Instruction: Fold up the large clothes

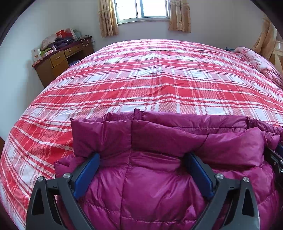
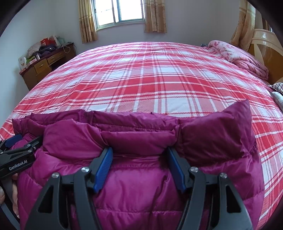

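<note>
A magenta quilted down jacket (image 1: 159, 185) lies on the near side of the bed, its far part doubled back toward me as a thick fold (image 1: 168, 134). My left gripper (image 1: 142, 155) is open, its blue pads (image 1: 86, 173) spread wide on the jacket with the tips tucked under the fold's left part. My right gripper (image 2: 139, 150) is open the same way, pads (image 2: 103, 169) under the fold (image 2: 141, 138) further right on the jacket (image 2: 141, 194). The left gripper body (image 2: 17, 159) shows at the left edge of the right wrist view.
The bed carries a red and white plaid cover (image 1: 159, 74) reaching to the far wall under a window (image 1: 141, 8). A pink quilt (image 2: 238, 56) is bunched by the headboard (image 2: 265, 46) at right. A wooden desk (image 1: 58, 60) piled with items stands at far left.
</note>
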The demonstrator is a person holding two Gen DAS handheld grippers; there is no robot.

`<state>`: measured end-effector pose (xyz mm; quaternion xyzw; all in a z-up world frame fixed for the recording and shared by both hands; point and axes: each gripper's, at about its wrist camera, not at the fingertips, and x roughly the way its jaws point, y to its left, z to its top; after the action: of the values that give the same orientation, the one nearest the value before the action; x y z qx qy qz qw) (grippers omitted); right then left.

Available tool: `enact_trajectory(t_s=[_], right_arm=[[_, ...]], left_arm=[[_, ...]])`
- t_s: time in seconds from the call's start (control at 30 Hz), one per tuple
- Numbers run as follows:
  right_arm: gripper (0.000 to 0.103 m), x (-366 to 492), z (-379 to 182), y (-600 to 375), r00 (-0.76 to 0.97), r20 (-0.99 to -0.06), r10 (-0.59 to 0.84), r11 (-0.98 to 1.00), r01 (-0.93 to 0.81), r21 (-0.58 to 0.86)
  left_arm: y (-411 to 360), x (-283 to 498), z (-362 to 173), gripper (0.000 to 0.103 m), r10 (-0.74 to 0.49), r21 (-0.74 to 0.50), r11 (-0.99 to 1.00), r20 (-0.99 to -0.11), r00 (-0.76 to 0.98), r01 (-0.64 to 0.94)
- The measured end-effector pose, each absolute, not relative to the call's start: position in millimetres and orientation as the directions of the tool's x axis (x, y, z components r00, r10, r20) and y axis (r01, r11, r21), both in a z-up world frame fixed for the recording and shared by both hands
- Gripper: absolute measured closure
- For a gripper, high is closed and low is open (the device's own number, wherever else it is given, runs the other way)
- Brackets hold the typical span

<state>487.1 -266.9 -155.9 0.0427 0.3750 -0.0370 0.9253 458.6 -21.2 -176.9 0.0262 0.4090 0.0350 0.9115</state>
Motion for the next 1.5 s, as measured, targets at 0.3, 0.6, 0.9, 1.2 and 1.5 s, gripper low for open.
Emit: enact_trajectory(t_s=[0.3,0.6,0.9,1.2,1.5], right_arm=[[0.036,489.3,-159.9,-268.0,0.707,-0.707,-0.035,0.994,0.1,0.05],[0.035,490.6,-162.1,-268.4,0.701,-0.712,-0.036,0.994,0.1,0.049],[0.035,491.5,-164.3,-266.7,0.695,-0.718,-0.048,0.994,0.103,0.034],[0.033,492.9,-166.6,-262.5,0.682,-0.728,-0.072,0.994,0.105,0.0],[0.032,494.6,-167.9,-260.3,0.673,-0.734,-0.091,0.994,0.108,-0.025]], left_arm=[[-23.5,460.9,-180.9,0.003,0.099,0.093,0.995,-0.747,0.657,-0.045],[-24.7,461.4,-183.5,0.002,0.108,0.102,0.994,-0.75,0.653,-0.046],[-25.3,462.9,-184.5,0.002,0.111,0.106,0.993,-0.751,0.651,-0.047],[-25.7,462.5,-185.1,0.001,0.115,0.111,0.993,-0.749,0.652,-0.048],[-25.8,462.8,-185.7,0.001,0.117,0.113,0.992,-0.75,0.652,-0.048]])
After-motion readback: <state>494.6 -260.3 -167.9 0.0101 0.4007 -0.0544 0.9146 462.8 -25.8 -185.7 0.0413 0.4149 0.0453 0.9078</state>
